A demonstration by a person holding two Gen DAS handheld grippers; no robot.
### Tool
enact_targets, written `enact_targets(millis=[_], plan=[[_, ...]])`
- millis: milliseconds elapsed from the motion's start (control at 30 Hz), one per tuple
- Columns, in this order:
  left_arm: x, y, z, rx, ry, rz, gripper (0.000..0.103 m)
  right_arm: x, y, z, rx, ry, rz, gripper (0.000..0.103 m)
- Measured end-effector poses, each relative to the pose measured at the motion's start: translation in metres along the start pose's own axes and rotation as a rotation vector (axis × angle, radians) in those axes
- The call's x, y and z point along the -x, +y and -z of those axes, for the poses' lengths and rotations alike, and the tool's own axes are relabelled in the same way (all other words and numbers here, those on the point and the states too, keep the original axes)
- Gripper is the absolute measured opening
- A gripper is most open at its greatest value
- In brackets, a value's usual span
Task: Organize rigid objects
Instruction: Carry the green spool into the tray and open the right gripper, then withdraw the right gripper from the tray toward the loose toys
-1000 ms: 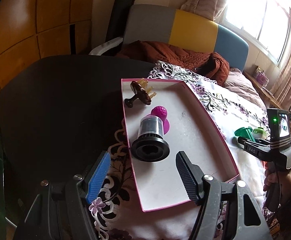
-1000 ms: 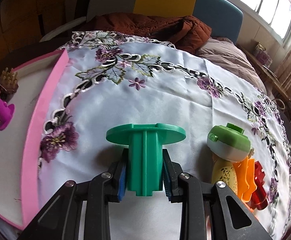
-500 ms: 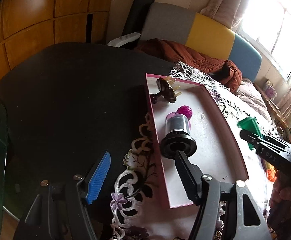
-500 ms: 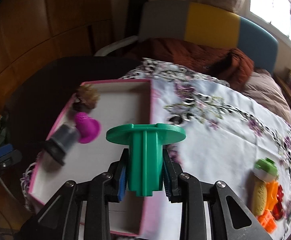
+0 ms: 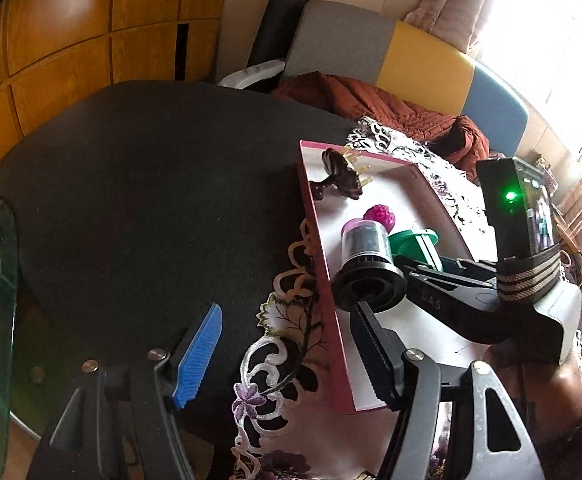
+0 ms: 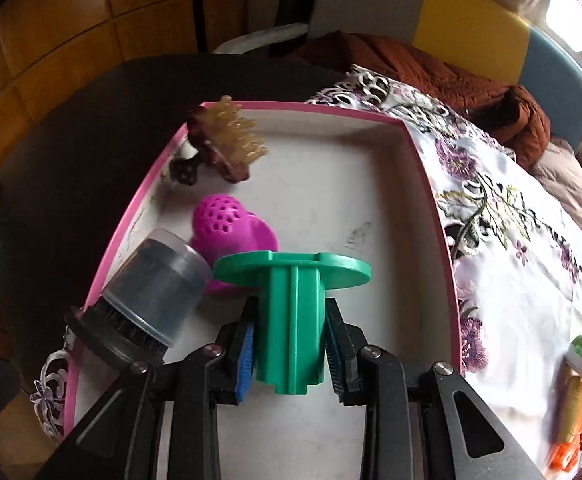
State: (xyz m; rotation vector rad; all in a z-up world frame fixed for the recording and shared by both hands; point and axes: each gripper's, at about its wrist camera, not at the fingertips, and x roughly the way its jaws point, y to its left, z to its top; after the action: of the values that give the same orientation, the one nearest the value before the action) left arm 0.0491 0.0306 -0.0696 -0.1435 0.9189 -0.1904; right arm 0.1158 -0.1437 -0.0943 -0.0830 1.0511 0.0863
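Clamped in the right gripper (image 6: 291,344), between blue and black ribbed pads: a green plastic piece with a ribbed stem and flat round flange (image 6: 291,300), over the white floor of the pink-rimmed shallow tray (image 6: 431,184), flange just beside the magenta perforated silicone dome (image 6: 231,232) and the clear-capped black-based cylinder (image 6: 147,304). Likely to knock either neighbour on the way down, or tip over if dropped crooked. Wide open and empty, well outside the tray's near corner: the left gripper (image 5: 287,356).

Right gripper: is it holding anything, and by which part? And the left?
The right gripper holds the green plastic piece by its ribbed stem, flat flange forward, over the pink-rimmed tray. The left gripper is open, holding nothing.
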Motion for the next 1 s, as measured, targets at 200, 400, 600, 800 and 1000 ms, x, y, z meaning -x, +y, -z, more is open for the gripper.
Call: enact_targets(millis=[200, 400, 600, 800, 1000], plan=[[0.002, 0.001, 0.001, 0.004, -0.008, -0.012, 0.067, 0.009, 0.001, 0.003, 0.01, -0.032, 0.012, 0.044], [0.004, 0.001, 0.001, 0.008, -0.017, -0.027, 0.067, 0.047, 0.005, 0.013, 0.032, -0.159, 0.071, 0.061], [0.007, -0.006, 0.001, -0.009, -0.022, -0.031, 0.067, 0.091, 0.004, 0.019, 0.031, -0.276, 0.114, 0.067], [0.01, -0.017, 0.001, -0.032, -0.026, -0.032, 0.067, 0.118, 0.003, 0.02, 0.019, -0.327, 0.118, 0.067], [0.015, -0.024, 0.001, -0.054, -0.028, -0.033, 0.067, 0.137, 0.001, 0.021, 0.0, -0.366, 0.109, 0.069]])
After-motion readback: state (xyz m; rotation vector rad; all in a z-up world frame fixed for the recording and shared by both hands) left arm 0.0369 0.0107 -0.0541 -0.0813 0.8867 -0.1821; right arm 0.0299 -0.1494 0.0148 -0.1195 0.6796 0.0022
